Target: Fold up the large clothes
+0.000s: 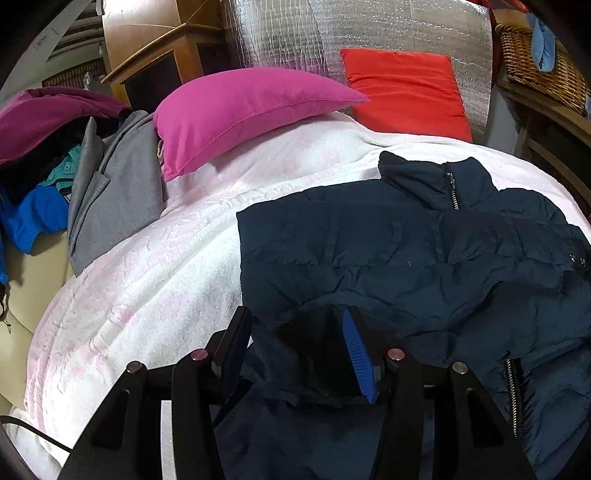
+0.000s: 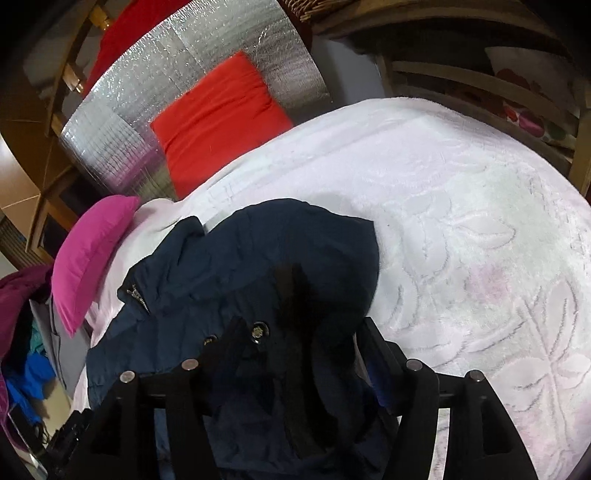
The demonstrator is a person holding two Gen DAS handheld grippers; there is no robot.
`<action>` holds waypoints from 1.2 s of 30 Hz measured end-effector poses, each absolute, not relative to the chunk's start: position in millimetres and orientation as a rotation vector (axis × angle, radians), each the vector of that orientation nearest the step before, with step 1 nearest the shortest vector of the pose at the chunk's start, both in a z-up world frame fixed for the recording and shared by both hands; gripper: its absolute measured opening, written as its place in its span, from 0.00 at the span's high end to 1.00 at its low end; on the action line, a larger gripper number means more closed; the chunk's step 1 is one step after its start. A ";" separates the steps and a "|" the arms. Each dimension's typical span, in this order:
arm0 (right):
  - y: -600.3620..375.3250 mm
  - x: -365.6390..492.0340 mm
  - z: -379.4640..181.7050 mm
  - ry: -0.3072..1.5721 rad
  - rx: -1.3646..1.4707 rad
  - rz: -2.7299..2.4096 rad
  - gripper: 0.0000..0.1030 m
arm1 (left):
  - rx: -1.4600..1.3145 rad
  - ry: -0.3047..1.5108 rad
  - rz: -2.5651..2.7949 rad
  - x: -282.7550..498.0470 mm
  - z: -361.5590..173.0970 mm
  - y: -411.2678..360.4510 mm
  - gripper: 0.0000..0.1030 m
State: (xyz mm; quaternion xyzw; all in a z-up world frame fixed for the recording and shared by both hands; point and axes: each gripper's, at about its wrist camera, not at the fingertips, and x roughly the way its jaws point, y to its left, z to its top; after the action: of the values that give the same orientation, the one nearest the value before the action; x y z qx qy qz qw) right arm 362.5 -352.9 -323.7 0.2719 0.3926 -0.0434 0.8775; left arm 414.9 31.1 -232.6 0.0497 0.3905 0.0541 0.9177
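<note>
A dark navy padded jacket is lying on a bed covered with a pale pink embossed blanket, its stand-up collar and zip pointing toward the far end where a magenta pillow and a red cushion are sitting against a silver foil panel. The left tool is reaching into the near hem of the jacket; its fingers are standing apart with a thick fold of the quilted fabric bunched between them, and that fabric seems to be filling the gap, so it is likely clamping the hem. The right tool is hovering over the snap-button edge of the jacket with fabric sitting between its fingers, but the dark cloth is hiding the pads, so I cannot tell whether it is pinching or just resting there. The jacket is looking puffy, soft and light, with a smooth shell that is probably going to slide against the pads, so a deep bite over a seam or the doubled hem is looking safer than a pinch on a single layer. A pile of other clothes is waiting at the left side of the bed.
</note>
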 end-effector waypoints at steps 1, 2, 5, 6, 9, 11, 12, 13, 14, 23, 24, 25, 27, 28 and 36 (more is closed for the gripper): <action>-350.2 366.3 -324.9 0.825 0.567 -0.090 0.34 | 0.105 0.802 0.114 415.4 -232.6 31.2 0.49; -347.8 371.9 -327.8 0.833 0.563 -0.092 0.34 | 0.109 0.803 0.117 416.8 -233.0 31.7 0.48; -342.1 383.4 -339.6 0.863 0.544 -0.098 0.32 | 0.108 0.812 0.118 422.1 -234.5 34.5 0.40; -341.2 385.5 -341.8 0.862 0.545 -0.098 0.32 | 0.102 0.816 0.121 425.1 -235.0 37.0 0.35; -342.7 389.9 -345.9 0.854 0.575 -0.083 0.32 | 0.031 0.842 0.105 438.0 -235.8 51.8 0.29; -346.3 392.2 -348.1 0.844 0.607 -0.071 0.34 | -0.038 0.859 0.083 446.3 -236.7 62.2 0.28; -347.1 393.0 -349.1 0.838 0.614 -0.071 0.38 | -0.093 0.870 0.069 451.3 -238.2 70.2 0.28; -346.6 393.0 -349.0 0.834 0.611 -0.077 0.41 | -0.145 0.877 0.059 454.6 -240.0 77.0 0.28; -345.3 394.0 -348.3 0.831 0.609 -0.078 0.42 | -0.211 0.887 0.040 458.1 -243.1 84.5 0.29; -346.6 385.7 -334.0 0.741 0.599 -0.085 0.56 | -0.264 0.829 0.059 452.6 -231.2 87.4 0.57; -349.4 389.4 -342.2 0.778 0.611 -0.091 0.56 | -0.240 0.863 0.068 454.8 -237.1 84.8 0.57; -352.5 390.7 -347.8 0.795 0.629 -0.090 0.56 | -0.231 0.886 0.071 456.1 -242.0 83.8 0.57; -361.8 389.3 -350.9 0.810 0.704 -0.068 0.53 | -0.211 0.929 0.077 458.4 -251.6 81.2 0.56; -364.3 388.2 -348.9 0.812 0.716 -0.063 0.53 | -0.202 0.932 0.077 457.8 -252.2 80.3 0.56; -382.0 356.5 -327.6 0.810 0.737 -0.023 0.38 | -0.221 0.911 0.054 435.7 -237.8 87.1 0.47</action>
State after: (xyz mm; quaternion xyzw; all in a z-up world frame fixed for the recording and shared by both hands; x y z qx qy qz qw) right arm 356.5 -382.0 -327.6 0.3504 0.3849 -0.0109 0.8538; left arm 435.7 87.1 -237.8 -0.1063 0.4391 0.0261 0.8917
